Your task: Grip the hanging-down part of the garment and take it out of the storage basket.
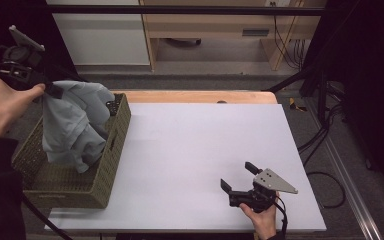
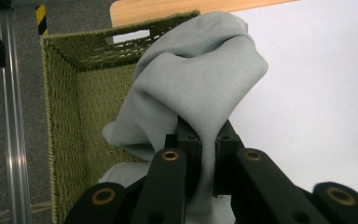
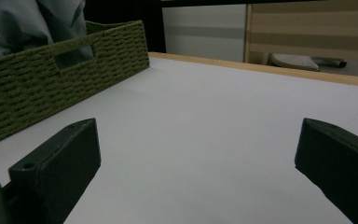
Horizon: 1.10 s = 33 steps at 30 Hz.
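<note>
1. High view: a woven olive basket [image 1: 75, 185] is seen at about 9 o'clock on the white table [image 1: 200, 150], with a pale grey-blue cloth [image 1: 75, 125] hanging into it from above.
2. The cloth's lower folds are seen inside the basket, while its top is lifted clear of the rim; a dark object [image 1: 113, 106] is partly seen at the basket's far end and cannot be identified.
3. The left gripper [image 1: 55, 91] is held raised at about 10 o'clock, over the basket's far left edge, by the left hand [image 1: 2, 102]; its jaws are pressed together on a fold of the cloth, as is confirmed in the left gripper view [image 2: 200, 154].
4. The right gripper [image 1: 239, 176] is held low over the table at about 5 o'clock by the right hand [image 1: 262, 217], pointing toward 10 o'clock; its jaws are spread wide with nothing between them.
5. No writing or label can be read.
</note>
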Available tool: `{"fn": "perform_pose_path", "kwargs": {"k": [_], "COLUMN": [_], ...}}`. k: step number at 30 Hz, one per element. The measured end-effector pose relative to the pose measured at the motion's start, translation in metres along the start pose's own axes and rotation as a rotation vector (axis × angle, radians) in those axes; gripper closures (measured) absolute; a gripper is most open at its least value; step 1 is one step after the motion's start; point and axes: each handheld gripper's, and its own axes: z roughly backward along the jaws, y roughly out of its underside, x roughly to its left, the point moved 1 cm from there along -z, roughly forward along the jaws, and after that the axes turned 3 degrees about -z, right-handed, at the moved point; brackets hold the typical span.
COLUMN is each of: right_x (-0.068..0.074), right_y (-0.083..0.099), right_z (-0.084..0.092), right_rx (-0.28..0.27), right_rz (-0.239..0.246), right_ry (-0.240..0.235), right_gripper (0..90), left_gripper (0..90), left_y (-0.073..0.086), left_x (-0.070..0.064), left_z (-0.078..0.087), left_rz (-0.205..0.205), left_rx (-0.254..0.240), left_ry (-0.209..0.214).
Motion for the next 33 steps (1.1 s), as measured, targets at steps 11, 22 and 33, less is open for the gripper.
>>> {"fn": "perform_pose_path", "kwargs": {"k": [11,22,33], "right_x": [0.042,0.101,0.142], "right_y": [-0.034,-0.065,-0.08], "right_z": [-0.044,-0.116,-0.176], "right_rx": [-0.026,-0.012,0.001], "right_rz": [0.035,0.063,0.028], "right_ry": [-0.154,-0.289,-0.373], "right_gripper": [0.8,2.1,3.8], "left_gripper": [84.8,84.8,84.8], "left_y": [-0.005,-0.006,-0.006], "left_x": [-0.007,-0.011,-0.013], "left_z": [0.019,0.022,0.025], "left_rz": [-0.018,-0.028,-0.04], "left_rx": [-0.022,-0.025,-0.023], "left_ry": [-0.015,-0.016,-0.017]}}
